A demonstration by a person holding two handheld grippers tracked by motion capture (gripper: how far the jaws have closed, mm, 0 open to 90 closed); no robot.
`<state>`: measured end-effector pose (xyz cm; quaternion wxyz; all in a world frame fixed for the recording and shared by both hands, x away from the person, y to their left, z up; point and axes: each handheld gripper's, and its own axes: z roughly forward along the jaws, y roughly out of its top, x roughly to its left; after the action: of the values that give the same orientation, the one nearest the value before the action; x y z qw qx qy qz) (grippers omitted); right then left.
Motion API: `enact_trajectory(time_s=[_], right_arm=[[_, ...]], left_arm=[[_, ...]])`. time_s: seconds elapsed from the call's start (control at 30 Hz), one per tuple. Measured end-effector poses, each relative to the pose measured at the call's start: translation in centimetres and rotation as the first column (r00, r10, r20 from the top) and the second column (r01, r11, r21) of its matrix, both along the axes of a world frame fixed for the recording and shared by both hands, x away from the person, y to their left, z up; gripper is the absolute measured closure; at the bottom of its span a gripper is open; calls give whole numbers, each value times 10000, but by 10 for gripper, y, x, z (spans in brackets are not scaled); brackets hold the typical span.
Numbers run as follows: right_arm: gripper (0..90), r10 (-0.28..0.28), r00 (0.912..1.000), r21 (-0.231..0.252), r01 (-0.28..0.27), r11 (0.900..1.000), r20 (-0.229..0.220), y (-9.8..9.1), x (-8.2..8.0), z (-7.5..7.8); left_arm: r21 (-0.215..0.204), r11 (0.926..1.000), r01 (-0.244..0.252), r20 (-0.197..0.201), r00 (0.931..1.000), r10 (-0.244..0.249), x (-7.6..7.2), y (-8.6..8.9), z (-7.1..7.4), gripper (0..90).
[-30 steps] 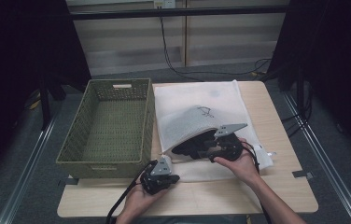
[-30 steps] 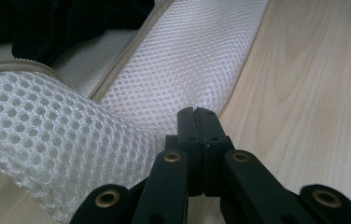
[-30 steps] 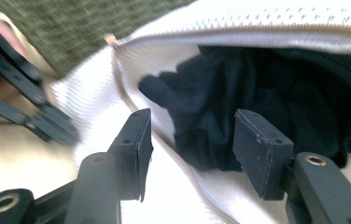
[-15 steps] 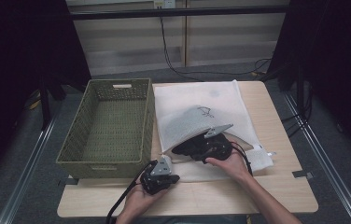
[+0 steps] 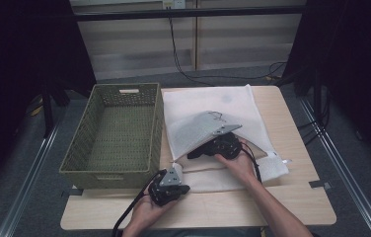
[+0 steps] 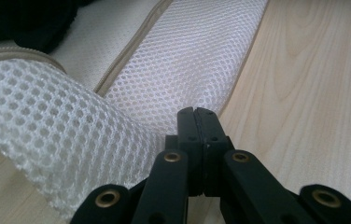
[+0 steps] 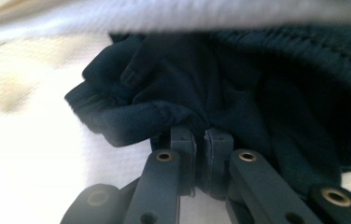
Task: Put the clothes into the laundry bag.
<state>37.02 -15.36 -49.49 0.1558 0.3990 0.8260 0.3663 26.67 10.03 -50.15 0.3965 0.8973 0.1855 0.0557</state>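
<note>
Holding the white mesh laundry bag (image 5: 208,128) by its near edge, our left gripper (image 5: 169,186) sits at about 7 o'clock on the wooden table (image 5: 292,197). Its jaws are pressed together, and in the left gripper view (image 6: 197,121) the net cloth bunches right at their tips, so we think it is pinching the bag's rim. Our right gripper (image 5: 218,146) is near the middle of the table, poked under the bag's lifted flap. In the right gripper view (image 7: 201,135) its jaws are nearly closed, with a small gap, nipping a fold of the dark blue piece of clothing (image 7: 239,102). That clothing is inside the bag's mouth, and a bit of it peeks out toward the left (image 5: 197,153).

We think the job now is moving the clothing through the bag's mouth. To do it well, we should keep the left pinch tight and steady so the opening stays wide. We should move the right gripper slowly and low, so the cloth does not catch on the beige zipper edge (image 6: 131,56). If the pinch only holds a thin fold, the cloth may slip, so a deeper bite helps.

The green woven basket (image 5: 114,133) waits at 9 o'clock, just beside the bag.
</note>
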Motion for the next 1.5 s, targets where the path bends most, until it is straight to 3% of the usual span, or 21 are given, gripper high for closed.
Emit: enact_trajectory(time_s=[0.2, 0.3, 0.4, 0.53, 0.6, 0.77, 0.93, 1.03, 1.13, 1.33, 1.43, 1.5], right_arm=[[856, -851, 9961, 80, 850, 9964, 215, 1, 10, -1], [805, -415, 9991, 242, 415, 9988, -21, 1, 9, -2], [674, 12, 9998, 180, -8, 9998, -195, -1, -1, 0], [484, 761, 9967, 888, -732, 9934, -296, -16, -17, 11], [473, 848, 9959, 919, -817, 9924, -302, -20, -22, 16], [472, 874, 9957, 1362, -909, 9865, 316, -45, -48, 48], [467, 560, 9949, 1502, -682, 9863, 840, -61, -53, 67], [451, 261, 9918, 1892, -497, 9807, 1253, -71, -50, 80], [420, 107, 9909, 1708, -337, 9847, 1340, -74, -44, 83], [364, 212, 9946, 866, -302, 9958, 1021, -64, -23, 72], [398, 133, 9951, 556, -188, 9983, 979, -59, -15, 67], [502, -6, 9946, 402, -36, 9992, 1036, -55, -12, 65]], left_arm=[[6, 10000, -2, 8, 10000, 2, 0, 0, 0, 900], [-92, 10000, -24, 1, 10000, 24, 0, 0, -1, 900], [9, 10000, -32, -53, 10000, 32, 0, 0, 0, 900], [-30, 10000, -49, -31, 10000, 49, 0, 0, 0, 900], [15, 10000, -38, -47, 10000, 38, 0, 0, 0, 900], [-38, 10000, -21, -67, 10000, 20, 0, 0, 0, 900], [-70, 10000, -23, -66, 10000, 22, 1, 0, 0, 900], [-81, 10000, -8, -106, 9999, 7, 1, 0, 0, 900], [-125, 9999, -36, -118, 9999, 34, 1, 0, -1, 900], [-127, 9999, -35, -126, 9999, 33, 1, 0, -1, 900], [-133, 9999, -37, -124, 9999, 36, 1, 0, -1, 900], [-78, 10000, -58, -93, 9999, 57, 1, 0, 0, 900]])
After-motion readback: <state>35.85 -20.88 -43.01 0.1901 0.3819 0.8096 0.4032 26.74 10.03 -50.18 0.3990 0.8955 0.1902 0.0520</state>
